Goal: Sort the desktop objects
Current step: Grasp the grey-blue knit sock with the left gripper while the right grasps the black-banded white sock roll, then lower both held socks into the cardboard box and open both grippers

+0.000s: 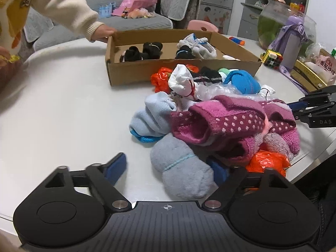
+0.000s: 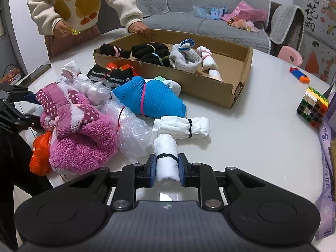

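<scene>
Socks and little bundles lie heaped on the white table [image 1: 63,109], just in front of a long cardboard box [image 1: 180,71] that already has rolled dark and grey pairs in it. From the left wrist camera, the left gripper [image 1: 168,168] sits low over the near edge of the heap, its blue pads either side of a grey sock roll [image 1: 182,168] — the roll lies between them, but whether the pads press on it I cannot tell, as the right pad is partly hidden behind the fabric. A pink dotted sock [image 1: 222,121] lies just behind the roll, and an orange plastic bag [image 1: 266,161] pokes out beside it. A person's hand [image 1: 104,34] rests on the box's far corner.

From the right wrist camera, the right gripper [image 2: 167,169] is clenched on a white cloth roll [image 2: 167,161] tied with a black band, pads tight against both its sides. A second white roll [image 2: 182,127] lies just beyond — touching it or nearly so. A blue ribbed bundle [image 2: 153,98] sits near the box wall [image 2: 189,86], and a fuzzy pink sock [image 2: 84,145] lies to the left.
</scene>
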{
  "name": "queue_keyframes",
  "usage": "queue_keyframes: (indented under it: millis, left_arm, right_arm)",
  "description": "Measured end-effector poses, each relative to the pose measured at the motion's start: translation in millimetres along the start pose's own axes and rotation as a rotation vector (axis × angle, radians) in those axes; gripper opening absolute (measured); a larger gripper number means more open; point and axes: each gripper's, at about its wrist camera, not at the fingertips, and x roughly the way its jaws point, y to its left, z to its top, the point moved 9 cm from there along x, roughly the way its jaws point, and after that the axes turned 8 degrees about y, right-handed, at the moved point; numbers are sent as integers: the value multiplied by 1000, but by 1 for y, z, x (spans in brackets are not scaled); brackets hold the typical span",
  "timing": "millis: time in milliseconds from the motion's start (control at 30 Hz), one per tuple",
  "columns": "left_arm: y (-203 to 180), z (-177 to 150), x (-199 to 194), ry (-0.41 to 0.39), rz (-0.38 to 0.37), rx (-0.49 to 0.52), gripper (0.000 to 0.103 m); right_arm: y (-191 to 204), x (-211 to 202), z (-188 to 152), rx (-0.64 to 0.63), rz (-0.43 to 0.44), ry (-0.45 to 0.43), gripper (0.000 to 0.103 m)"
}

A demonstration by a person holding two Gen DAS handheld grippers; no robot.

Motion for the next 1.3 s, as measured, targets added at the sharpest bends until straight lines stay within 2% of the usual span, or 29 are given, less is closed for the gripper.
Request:
queue_keyframes:
  millis: [33, 67, 133, 533, 733, 1033, 1300]
  left_arm:
    - [0, 1, -2, -1, -2, 2, 63]
    - [0, 1, -4, 0, 0, 3, 57]
    - [3, 2, -5, 4, 6, -8, 50]
    - [18, 5, -33, 20, 47, -22, 48]
    - [30, 32, -60, -37, 108, -3, 48]
    - [32, 102, -97, -169, 181, 71, 48]
    - [21, 160, -115, -277, 219, 131, 48]
  right_arm:
    - [0, -1, -1, -2, -1, 1, 19]
    - [0, -2, -1, -3, -3, 2, 19]
    - [0, -5, -3, 0, -5, -1, 19]
    - [-24, -33, -12, 64, -25, -29, 19]
    - [-46, -58, -2, 112, -45, -87, 19]
    - [-58, -104, 55, 104, -66, -225, 19]
    - [-55, -116, 113, 68, -47, -301, 19]
